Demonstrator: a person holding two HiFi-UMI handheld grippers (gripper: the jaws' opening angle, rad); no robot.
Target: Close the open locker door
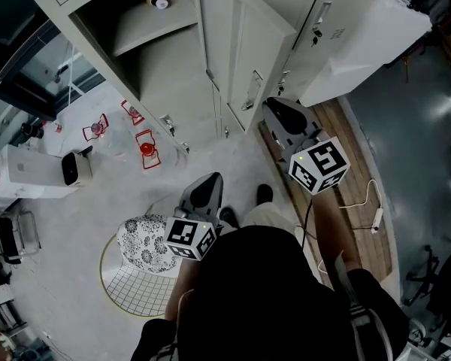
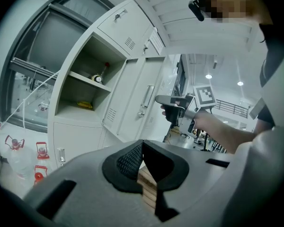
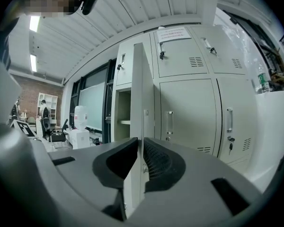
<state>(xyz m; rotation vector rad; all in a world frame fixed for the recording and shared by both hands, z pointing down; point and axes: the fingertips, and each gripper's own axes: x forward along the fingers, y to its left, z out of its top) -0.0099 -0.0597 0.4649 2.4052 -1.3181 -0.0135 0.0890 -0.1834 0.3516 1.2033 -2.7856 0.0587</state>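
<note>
1. The left gripper [image 2: 142, 144] hangs low by the person's side, jaws pressed together on nothing; only wooden floor [image 2: 149, 188] shows in the slot under their tips. I judge it is parked there because one tool is enough for a swinging door
2. The right gripper [image 3: 139, 140] is held up and forward, jaws likewise closed and empty. Closed jaws make a blunt tip, which suits a push better than a grasp
3. That tip points straight at the door [image 3: 142, 89], which shows edge-on in the right gripper view. The door therefore stands roughly square to the locker [image 3: 189, 108] front, swung well out. The left gripper view shows the tip near the door; I cannot tell whether it touches, though it looks apart
4. Lined up with the free edge, the tip has no face to press on. The next move, I judge, is to shift onto the door's outer side and sweep it toward the opening
5. Behind the door, the open compartment holds a shelf [image 2: 87, 81] with a bottle [image 2: 100, 77] on it and a yellow thing [image 2: 85, 105] below. Both sit back from the front, so they should not block the door
6. The neighbouring doors [image 3: 229, 117] to the right are shut flat, showing where this one should end up
</note>
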